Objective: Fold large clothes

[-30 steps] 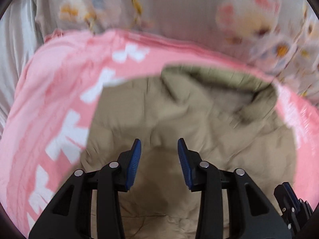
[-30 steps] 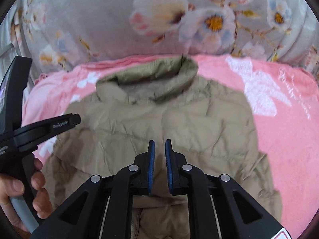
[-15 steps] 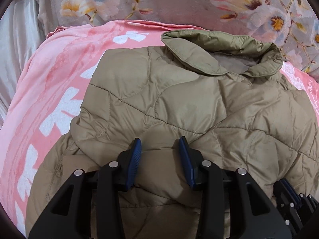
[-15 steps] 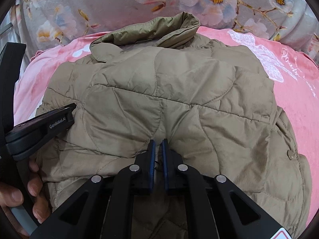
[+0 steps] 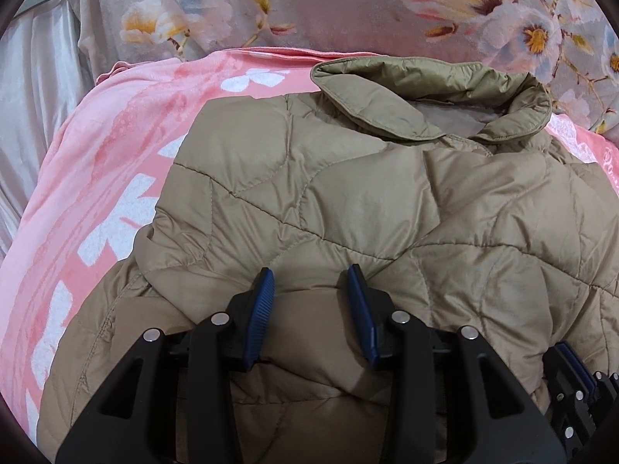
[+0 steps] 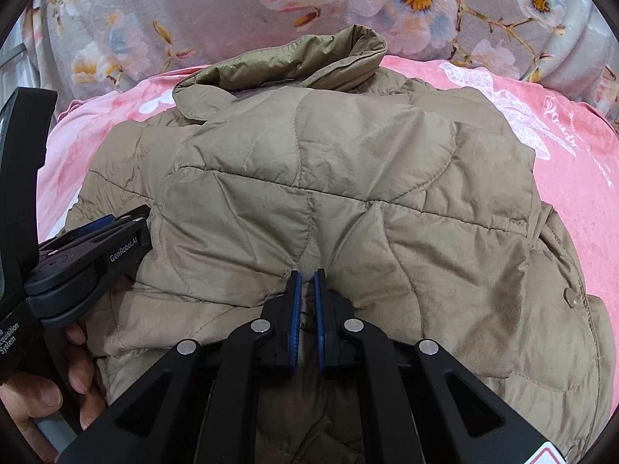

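A tan quilted jacket (image 6: 340, 201) was laid on a pink blanket (image 5: 96, 201) with white flower shapes, its collar (image 5: 390, 96) at the far end, next to a grey flowered cover (image 6: 216, 11) lying beyond the blanket. The lower part of the jacket had been folded up over itself, so that a doubled edge lay nearest the grippers. The left gripper (image 5: 309, 290) was held at that folded edge with its jaws partly apart, and a puffed fold of the jacket was bulged up between the blue pads; whether the fold was pinched could not be told. The right gripper (image 6: 305, 290) was closed to a narrow slit on a thin pinch of the jacket's edge. To the left of the jacket, the left gripper's handle was gripped by a hand (image 6: 50, 390).
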